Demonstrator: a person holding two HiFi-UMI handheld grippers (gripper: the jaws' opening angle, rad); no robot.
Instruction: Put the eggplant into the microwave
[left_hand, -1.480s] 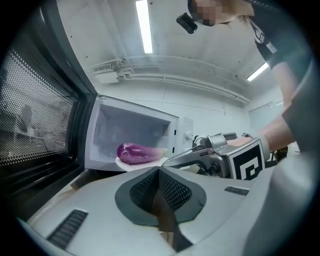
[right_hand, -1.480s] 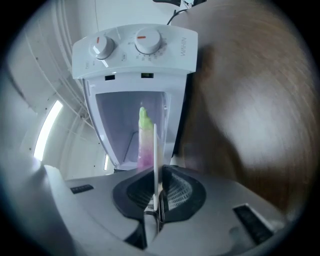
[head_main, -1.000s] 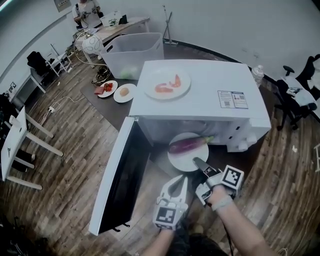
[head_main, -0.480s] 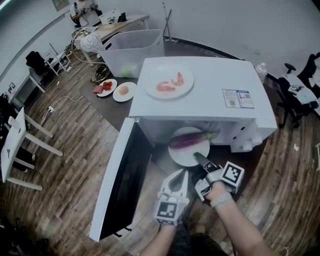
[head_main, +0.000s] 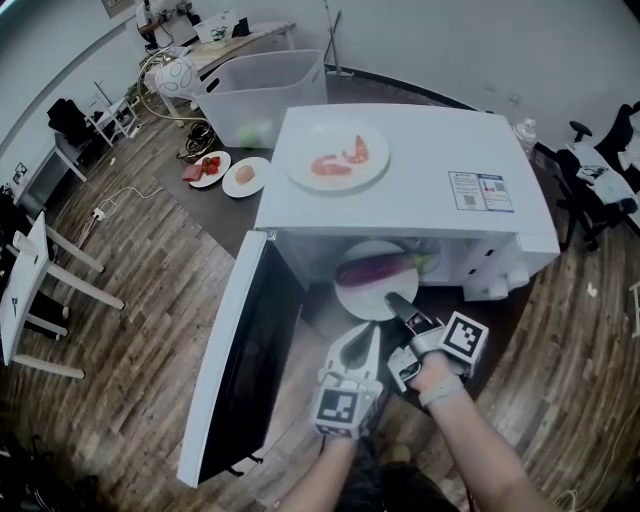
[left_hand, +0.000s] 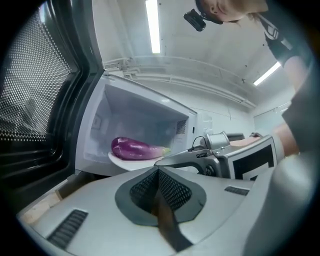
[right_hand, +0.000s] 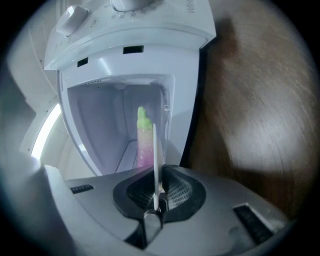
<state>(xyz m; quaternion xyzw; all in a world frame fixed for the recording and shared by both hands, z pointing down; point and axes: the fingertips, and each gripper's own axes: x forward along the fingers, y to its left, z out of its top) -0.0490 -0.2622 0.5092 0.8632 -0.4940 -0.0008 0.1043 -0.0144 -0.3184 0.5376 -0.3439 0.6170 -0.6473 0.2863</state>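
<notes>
A purple eggplant (head_main: 375, 268) lies on a white plate (head_main: 365, 302) that sits halfway into the open white microwave (head_main: 420, 200). My right gripper (head_main: 393, 301) is shut on the plate's near rim; in the right gripper view the plate (right_hand: 155, 150) stands edge-on between the pads with the eggplant (right_hand: 144, 137) behind it. My left gripper (head_main: 366, 334) hovers just left of the right one, shut and holding nothing. In the left gripper view the eggplant (left_hand: 134, 149) rests inside the cavity on the plate (left_hand: 126, 162), and the left gripper (left_hand: 159, 172) points at it.
The microwave door (head_main: 245, 350) hangs open to the left. A plate of shrimp (head_main: 337, 160) sits on the microwave's top. Two small food plates (head_main: 225, 172) and a clear bin (head_main: 262, 100) stand behind. A white table (head_main: 25, 290) is at far left.
The plate with the eggplant has slid a little deeper into the microwave. Both grippers have moved forward with it.
</notes>
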